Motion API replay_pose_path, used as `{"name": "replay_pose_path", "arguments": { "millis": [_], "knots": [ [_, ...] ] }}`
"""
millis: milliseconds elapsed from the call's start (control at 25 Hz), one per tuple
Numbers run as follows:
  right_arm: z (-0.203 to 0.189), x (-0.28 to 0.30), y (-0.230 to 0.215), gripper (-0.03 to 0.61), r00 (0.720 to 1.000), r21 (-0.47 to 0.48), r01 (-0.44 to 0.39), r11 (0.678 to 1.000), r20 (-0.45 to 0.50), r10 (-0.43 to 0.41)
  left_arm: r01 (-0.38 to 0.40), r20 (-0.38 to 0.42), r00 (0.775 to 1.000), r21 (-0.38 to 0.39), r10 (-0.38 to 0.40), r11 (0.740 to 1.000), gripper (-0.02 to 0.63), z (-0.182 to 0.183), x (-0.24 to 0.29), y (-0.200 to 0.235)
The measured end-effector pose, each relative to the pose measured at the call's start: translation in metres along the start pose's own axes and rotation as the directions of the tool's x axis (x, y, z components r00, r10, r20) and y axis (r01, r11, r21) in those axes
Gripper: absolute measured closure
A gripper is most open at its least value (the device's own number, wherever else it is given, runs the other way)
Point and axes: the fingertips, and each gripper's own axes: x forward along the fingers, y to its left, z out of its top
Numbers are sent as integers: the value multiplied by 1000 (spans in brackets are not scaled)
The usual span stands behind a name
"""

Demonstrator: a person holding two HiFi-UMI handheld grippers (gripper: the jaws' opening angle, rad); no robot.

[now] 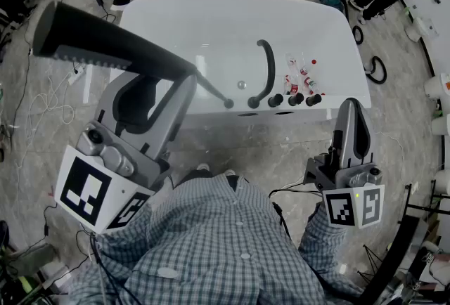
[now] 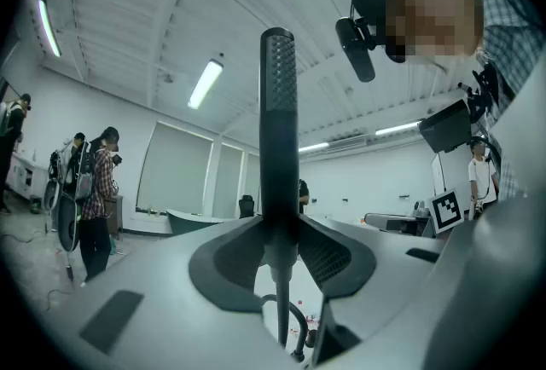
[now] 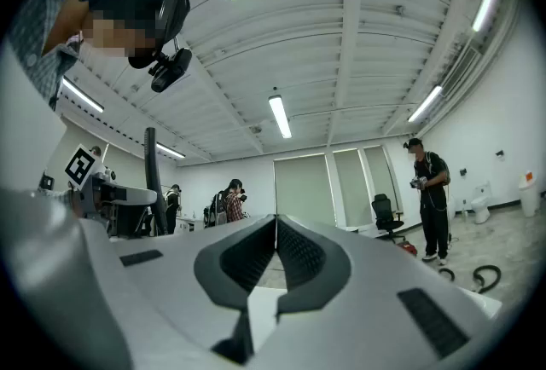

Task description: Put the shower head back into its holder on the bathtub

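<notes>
Gripping shower head: left claw; right claw pinched together, empty; head view shows whole bathtub

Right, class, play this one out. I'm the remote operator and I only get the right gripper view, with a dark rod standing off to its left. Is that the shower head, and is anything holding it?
Observer: Yes. The left gripper is shut on the shower head, with its pads on the handle.
Operator: Where is the bathtub?
Observer: The head view shows the white bathtub just ahead of the person, with a curved dark spout on its near rim.
Operator: And the hose?
Observer: The thin hose runs from the handle down to a dark fitting on that rim, left of the spout.
</notes>
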Motion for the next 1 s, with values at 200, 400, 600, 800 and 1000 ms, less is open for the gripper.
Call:
{"name": "replay_pose_path", "arguments": {
  "millis": [200,400,600,800,1000],
  "knots": [
    [-1,2,0,560,1000,10,-4,1000,2,4,-2,3,1000,-12,2,1000,494,-1,-1,2],
    [-3,-1,0,560,1000,15,2,1000,-6,-2,-5,-5,1000,-13,5,1000,494,-3,-1,3],
    [-5,0,1,560,1000,22,-7,1000,-26,8,-5,-19,1000,-12,5,1000,494,-5,0,2],
    [-8,-2,6,560,999,19,-13,1000,-41,14,4,-34,999,-4,-4,1000,494,-9,0,0],
    [-16,-4,7,560,998,19,-16,1000,-62,17,10,-56,998,-23,-11,1000,494,-23,3,0]
  ]
}}
